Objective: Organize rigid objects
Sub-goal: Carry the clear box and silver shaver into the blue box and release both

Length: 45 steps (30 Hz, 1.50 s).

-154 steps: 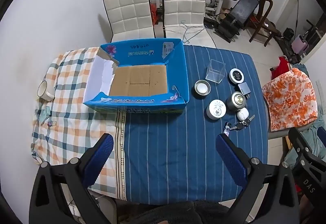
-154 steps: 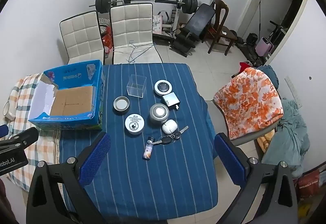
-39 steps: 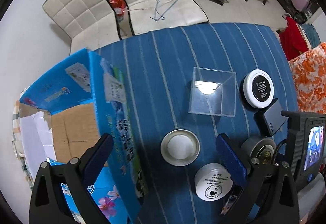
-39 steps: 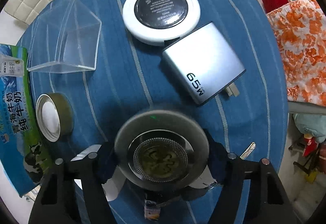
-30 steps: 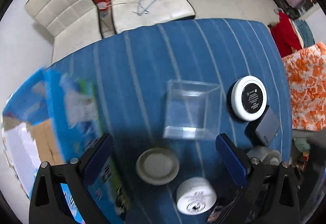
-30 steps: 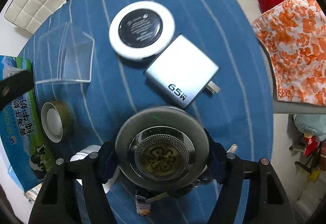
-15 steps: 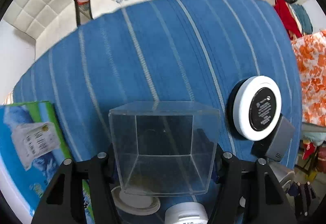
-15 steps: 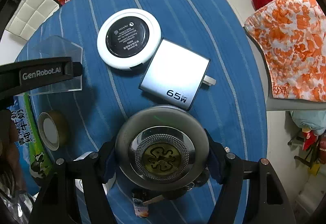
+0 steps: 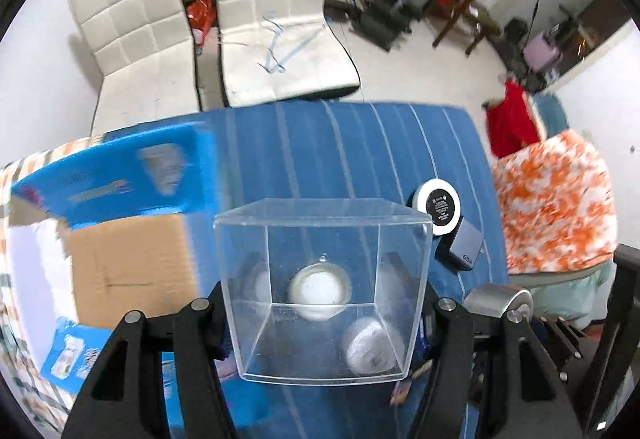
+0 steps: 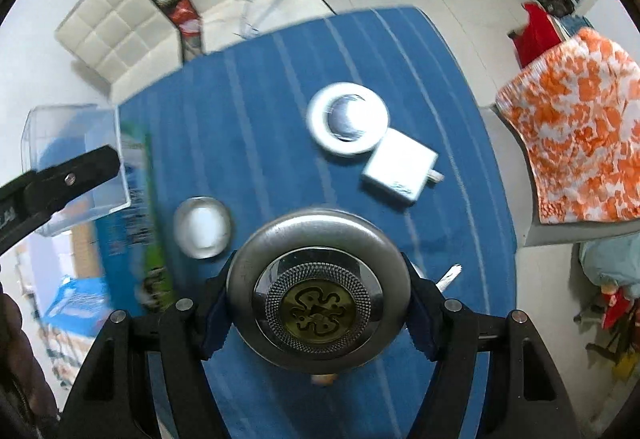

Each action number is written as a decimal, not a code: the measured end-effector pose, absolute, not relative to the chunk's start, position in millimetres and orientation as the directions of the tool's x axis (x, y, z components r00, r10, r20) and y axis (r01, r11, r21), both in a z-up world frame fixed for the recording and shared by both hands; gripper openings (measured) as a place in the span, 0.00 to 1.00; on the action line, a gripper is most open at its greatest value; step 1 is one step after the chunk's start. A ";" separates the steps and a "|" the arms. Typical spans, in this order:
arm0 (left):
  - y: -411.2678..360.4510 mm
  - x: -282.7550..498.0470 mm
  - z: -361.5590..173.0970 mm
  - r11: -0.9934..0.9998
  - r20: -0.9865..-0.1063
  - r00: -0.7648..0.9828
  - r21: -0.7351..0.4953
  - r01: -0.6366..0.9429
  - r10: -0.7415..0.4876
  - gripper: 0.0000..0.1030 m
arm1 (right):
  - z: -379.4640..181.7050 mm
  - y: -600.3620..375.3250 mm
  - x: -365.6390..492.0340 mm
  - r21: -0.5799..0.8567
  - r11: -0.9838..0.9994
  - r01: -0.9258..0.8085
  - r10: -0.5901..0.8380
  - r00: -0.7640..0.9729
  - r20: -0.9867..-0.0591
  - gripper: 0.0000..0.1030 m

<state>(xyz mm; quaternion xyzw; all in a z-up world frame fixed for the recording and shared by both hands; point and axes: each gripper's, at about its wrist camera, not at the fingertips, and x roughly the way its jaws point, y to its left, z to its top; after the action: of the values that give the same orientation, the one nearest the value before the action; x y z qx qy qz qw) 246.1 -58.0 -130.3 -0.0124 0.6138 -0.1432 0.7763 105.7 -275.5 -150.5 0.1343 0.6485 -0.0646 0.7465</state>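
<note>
Blue-striped tabletop (image 9: 320, 143) below, left gripper (image 9: 324, 319) clamps the clear cube (image 9: 322, 279) and right gripper (image 10: 316, 303) clamps the round metal tin (image 10: 318, 291); either smooth piece could slip before reaching the cardboard box (image 9: 120, 263).

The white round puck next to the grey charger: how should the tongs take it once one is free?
Grip the white round puck across its rim, coming straight down from above. It lies flat on the blue cloth, so only its edges offer a hold. The grey charger sits against its near right side; place the fingers on the two sides clear of it.
</note>
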 end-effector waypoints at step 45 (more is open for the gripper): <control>164.6 320.7 -270.9 0.953 -0.945 -0.121 -0.299 -0.044 -0.303 0.60 | -263.1 50.4 292.9 0.022 0.950 -0.312 0.032 0.027 -0.999 0.72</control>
<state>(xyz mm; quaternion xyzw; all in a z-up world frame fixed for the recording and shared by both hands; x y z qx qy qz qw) 320.7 164.6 -270.9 -0.1167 0.7422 -0.0991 0.6524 292.9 50.4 -263.1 -0.1020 0.6868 0.1210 0.7094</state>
